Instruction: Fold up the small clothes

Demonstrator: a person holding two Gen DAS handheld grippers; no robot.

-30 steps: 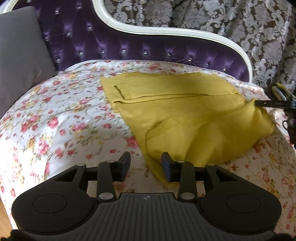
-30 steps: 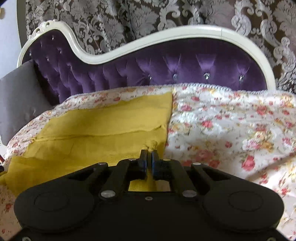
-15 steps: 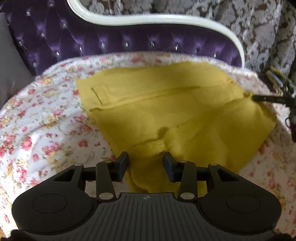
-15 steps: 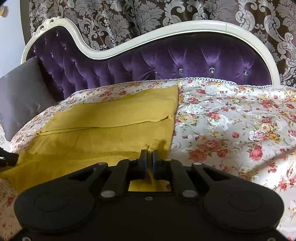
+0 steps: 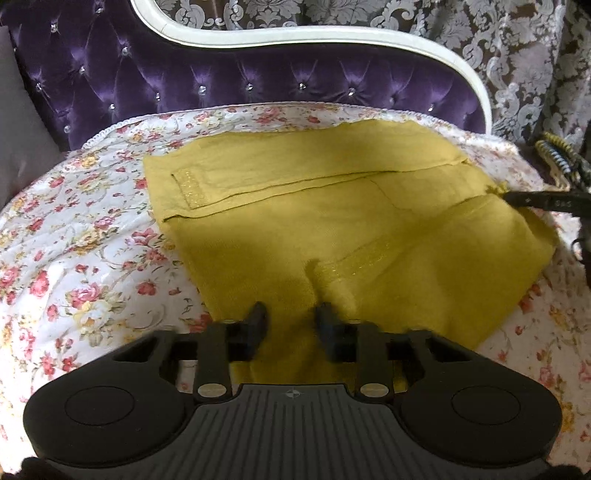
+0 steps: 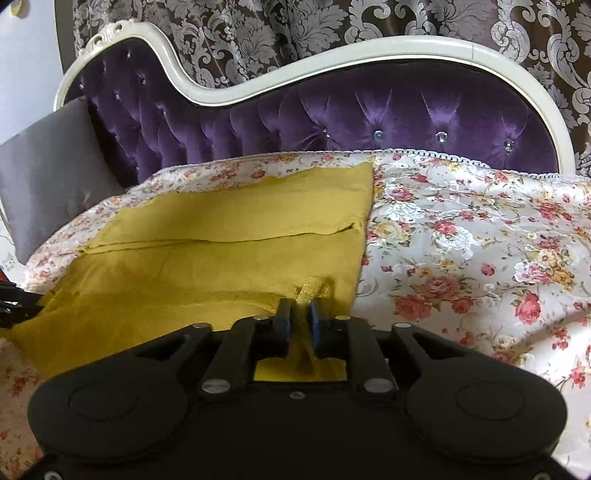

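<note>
A mustard-yellow garment [image 5: 332,221] lies partly folded on the floral bed cover [image 5: 92,258]; it also shows in the right wrist view [image 6: 221,258]. My left gripper [image 5: 290,319] is open, its fingers straddling a raised fold at the garment's near edge. My right gripper [image 6: 300,314] is shut on the garment's right near edge, a pinch of cloth bunched between its pads. The right gripper's fingers [image 5: 539,201] show at the far right of the left wrist view, holding the cloth.
A purple tufted headboard [image 6: 369,118] with a white frame stands behind the bed. A grey cushion [image 6: 48,166] leans at the left. Patterned curtains [image 6: 258,33] hang behind. The floral cover [image 6: 480,240] stretches to the right of the garment.
My left gripper has moved forward over the garment's near edge, and its fingers now straddle the cloth. My right gripper has stayed shut on the cloth.
</note>
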